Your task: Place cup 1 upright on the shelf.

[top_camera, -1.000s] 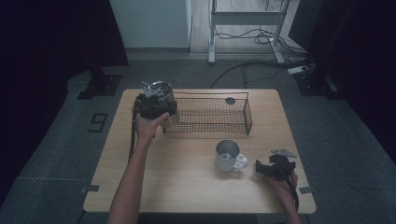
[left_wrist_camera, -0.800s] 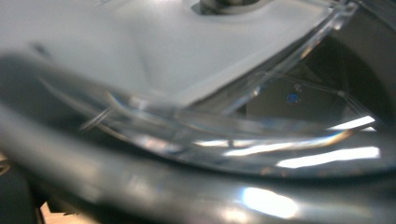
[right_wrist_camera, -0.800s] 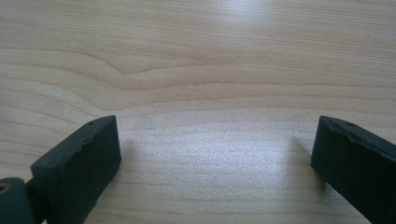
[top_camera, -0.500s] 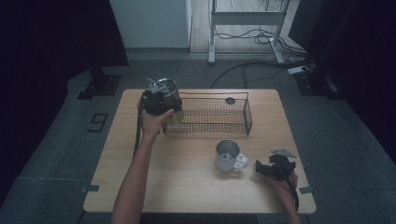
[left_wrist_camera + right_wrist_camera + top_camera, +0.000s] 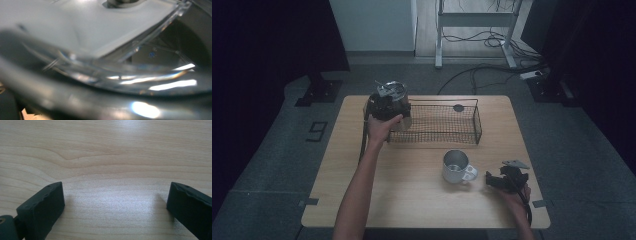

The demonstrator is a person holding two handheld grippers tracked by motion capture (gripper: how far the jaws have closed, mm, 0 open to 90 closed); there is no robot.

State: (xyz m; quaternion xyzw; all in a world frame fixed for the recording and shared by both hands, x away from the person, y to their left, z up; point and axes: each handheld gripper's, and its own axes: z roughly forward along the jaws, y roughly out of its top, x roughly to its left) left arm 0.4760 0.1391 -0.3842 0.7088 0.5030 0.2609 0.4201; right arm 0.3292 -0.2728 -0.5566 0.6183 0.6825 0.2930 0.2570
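Here: wooden table point(image 5: 412, 200), black wire basket point(image 5: 439, 122) toward its far edge. Left tool point(image 5: 387, 102) gripping a steel cup point(image 5: 394, 92) over the basket's left end. Right tool point(image 5: 504, 179) wide open, resting beside a steel mug point(image 5: 456, 166).

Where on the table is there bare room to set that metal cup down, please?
Free: the near-left wood between the forearm and the white mug, and the far-right strip beside the wire basket. Crowded: the far-left basket end, where the left tongs hold a metal cup, and between mug and right tongs.
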